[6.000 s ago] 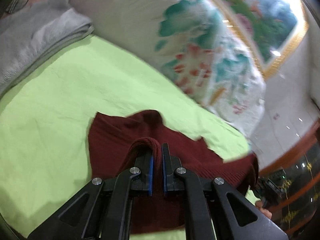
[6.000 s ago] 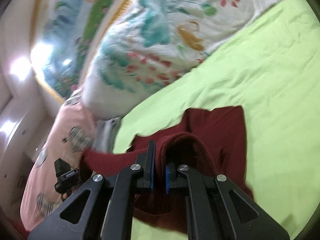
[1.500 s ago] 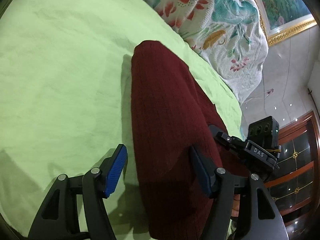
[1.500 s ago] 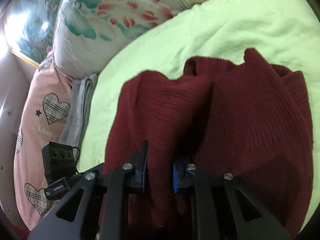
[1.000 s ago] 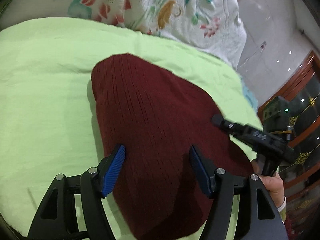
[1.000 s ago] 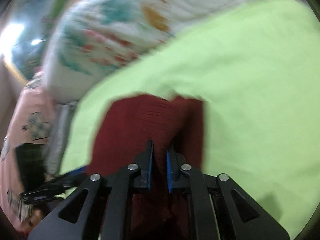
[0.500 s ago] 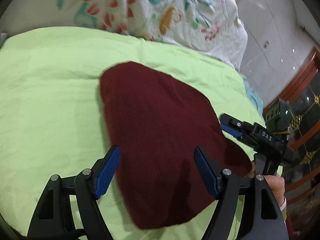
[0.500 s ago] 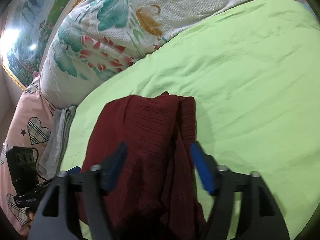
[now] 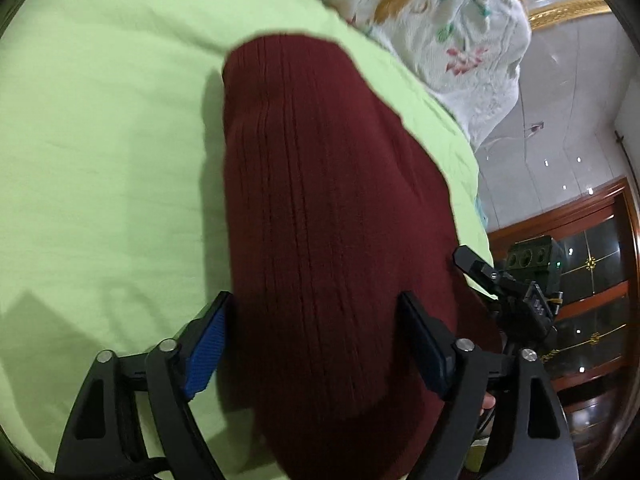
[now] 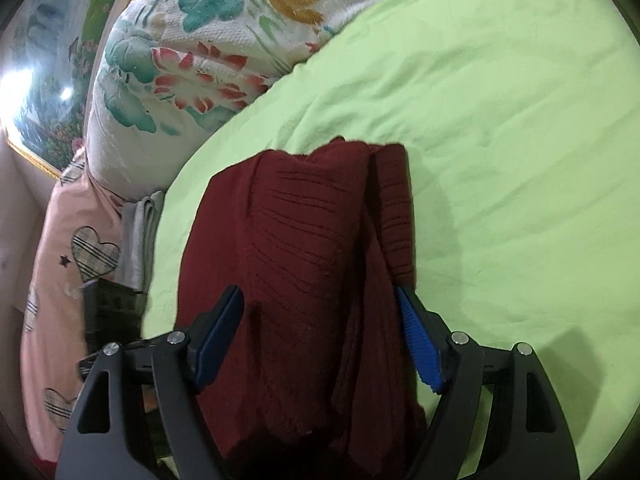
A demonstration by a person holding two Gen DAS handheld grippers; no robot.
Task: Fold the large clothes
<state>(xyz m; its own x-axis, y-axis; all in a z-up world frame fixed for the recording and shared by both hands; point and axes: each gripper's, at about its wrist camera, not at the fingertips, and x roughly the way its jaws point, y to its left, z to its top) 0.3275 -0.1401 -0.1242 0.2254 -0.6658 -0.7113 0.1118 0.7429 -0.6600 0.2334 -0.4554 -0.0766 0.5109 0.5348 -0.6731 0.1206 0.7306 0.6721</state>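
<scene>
A dark red ribbed knit sweater lies folded on the light green bedsheet. My left gripper is open, its blue-padded jaws spread on either side of the sweater's near end. In the right wrist view the sweater lies in a long folded bundle with a ribbed edge along its right side. My right gripper is open too, jaws straddling the bundle's near end. The right gripper also shows at the sweater's right edge in the left wrist view.
A white floral quilt is piled at the head of the bed. A pink heart-print pillow and a folded grey cloth lie at the left. A wooden cabinet stands beyond the bed's right edge.
My right gripper was shut on the sweater one second ago and has since opened. The left gripper stayed open and has moved in closer over the sweater.
</scene>
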